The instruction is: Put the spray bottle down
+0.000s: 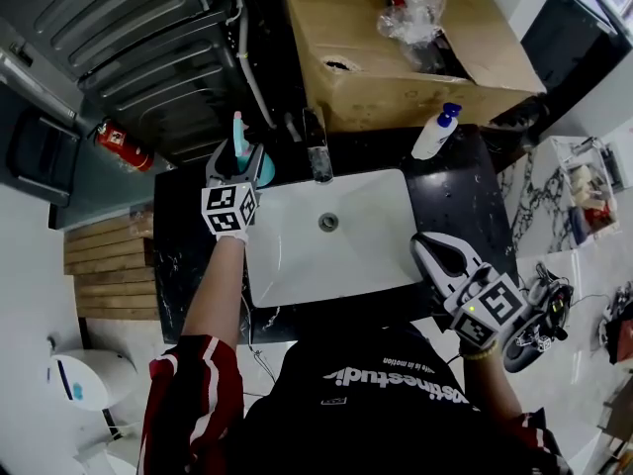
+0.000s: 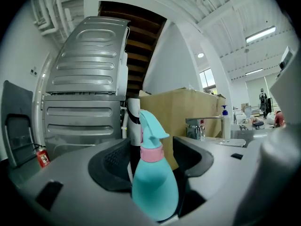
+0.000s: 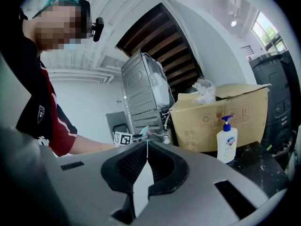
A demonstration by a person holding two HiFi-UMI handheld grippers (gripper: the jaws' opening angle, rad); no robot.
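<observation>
The teal spray bottle (image 1: pixel 259 169) with a pink collar stands upright on the black counter (image 1: pixel 188 265), at the back left corner of the white sink (image 1: pixel 366 255). My left gripper (image 1: pixel 240 158) is level around it. In the left gripper view the spray bottle (image 2: pixel 155 182) sits between the jaws of that gripper (image 2: pixel 153 161), whose pads stand wide and do not press on it. My right gripper (image 1: pixel 427 245) hovers over the sink's front right corner. In the right gripper view its jaw tips (image 3: pixel 147 145) meet, with nothing between them.
A chrome faucet (image 1: pixel 316 148) rises behind the sink. A white soap pump bottle (image 1: pixel 435 132) stands at the back right, in front of a large cardboard box (image 1: pixel 396 57). A grey washing machine (image 1: pixel 138 47) and a red fire extinguisher (image 1: pixel 124 146) are at the left.
</observation>
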